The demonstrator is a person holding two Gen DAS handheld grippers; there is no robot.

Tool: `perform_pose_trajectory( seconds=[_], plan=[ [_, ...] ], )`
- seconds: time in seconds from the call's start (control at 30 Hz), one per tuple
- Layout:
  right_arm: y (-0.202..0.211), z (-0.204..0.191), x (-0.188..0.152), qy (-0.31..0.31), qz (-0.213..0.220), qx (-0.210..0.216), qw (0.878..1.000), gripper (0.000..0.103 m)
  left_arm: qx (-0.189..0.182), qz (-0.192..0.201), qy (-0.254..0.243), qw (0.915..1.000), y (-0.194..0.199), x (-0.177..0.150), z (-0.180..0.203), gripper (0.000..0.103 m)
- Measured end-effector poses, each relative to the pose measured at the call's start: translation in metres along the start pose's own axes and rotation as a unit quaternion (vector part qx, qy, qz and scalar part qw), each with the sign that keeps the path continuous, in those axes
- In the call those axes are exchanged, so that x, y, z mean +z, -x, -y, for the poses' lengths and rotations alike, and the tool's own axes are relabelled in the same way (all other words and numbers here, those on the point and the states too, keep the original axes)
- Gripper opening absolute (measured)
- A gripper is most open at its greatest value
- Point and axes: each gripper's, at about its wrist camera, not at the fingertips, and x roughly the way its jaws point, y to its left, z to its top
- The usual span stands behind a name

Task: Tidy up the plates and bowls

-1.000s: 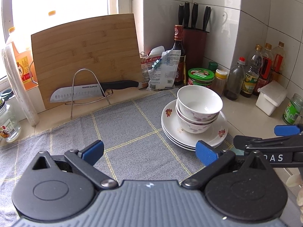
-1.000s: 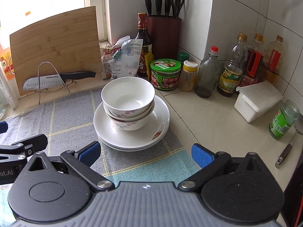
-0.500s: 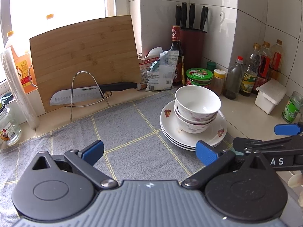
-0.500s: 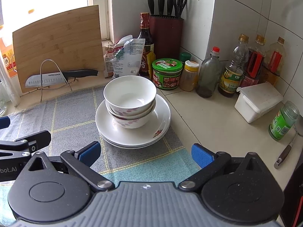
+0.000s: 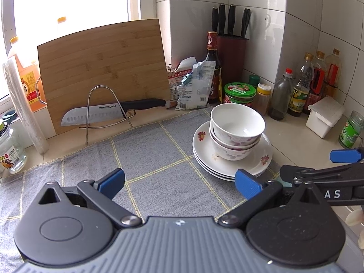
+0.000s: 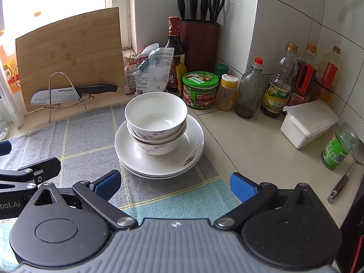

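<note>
Currently, both hand-held grippers hang open and empty over the grey checked cloth point(image 5: 159, 159) at the bench's front edge. L hand-held gripper point(image 5: 179, 182) has blue pads spread wide, nothing between them; R hand-held gripper point(image 6: 175, 185) likewise, pads apart w/ the plates just beyond. Stack of plates point(image 6: 191, 145) sits on the cloth's right edge, approx three high, w/ two nested bowls point(image 6: 157, 116) on top, floral print, upright. Toward the bench's back edge: bamboo cutting board point(image 5: 102, 68) leaning at the window, knife point(image 5: 109, 112) resting on a wire rack point(image 5: 100, 95) in front of it. Back right corner holds a knife block point(image 6: 200, 43), sauce bottles & a green-lidded jar point(image 6: 200, 88).
</note>
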Motion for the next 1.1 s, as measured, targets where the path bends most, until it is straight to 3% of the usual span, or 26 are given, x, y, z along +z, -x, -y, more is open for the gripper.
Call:
perform_pose_trajectory(
  seconds=[1.1],
  plan=[
    [0.001, -0.0016, 0.0028, 0.005, 0.003, -0.017, 1.0, 0.103, -0.006, -0.005, 0.004, 1.0, -0.0027, 0.0015, 0.0001, 0.102]
  ],
)
